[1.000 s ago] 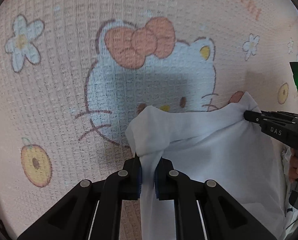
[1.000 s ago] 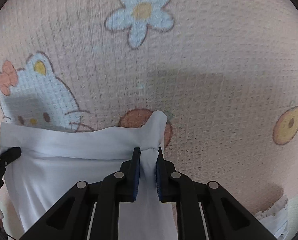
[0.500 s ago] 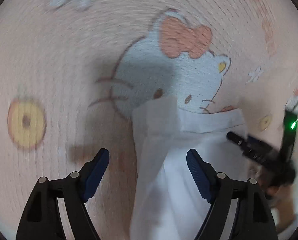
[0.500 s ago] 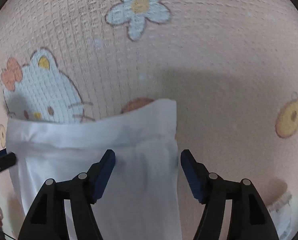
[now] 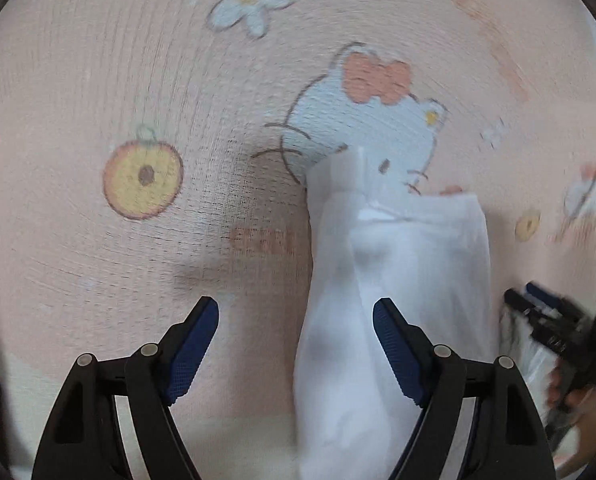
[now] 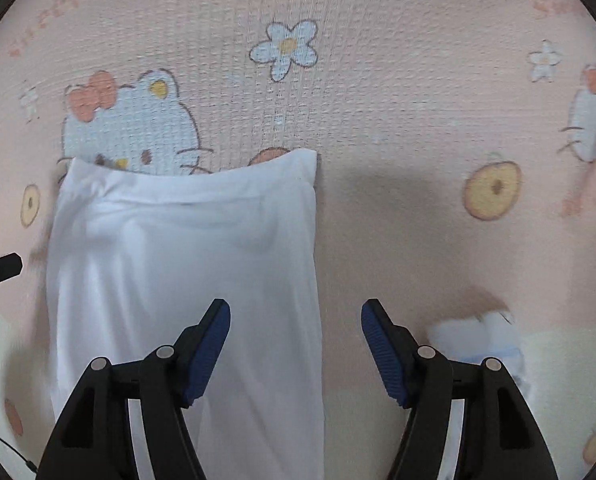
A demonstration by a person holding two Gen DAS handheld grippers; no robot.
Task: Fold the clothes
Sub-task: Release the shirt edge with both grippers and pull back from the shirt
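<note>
The white garment lies folded into a long flat strip on the pink printed blanket, with both the left gripper and right gripper spread open and empty above it, so one fold looks done and further folds likely remain.

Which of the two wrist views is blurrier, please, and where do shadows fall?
Left wrist: strong motion smear on the blanket print and the right gripper; a shadow lies left of the white garment. Right wrist: sharper centre, blurred edges, shadow right of the garment.
</note>
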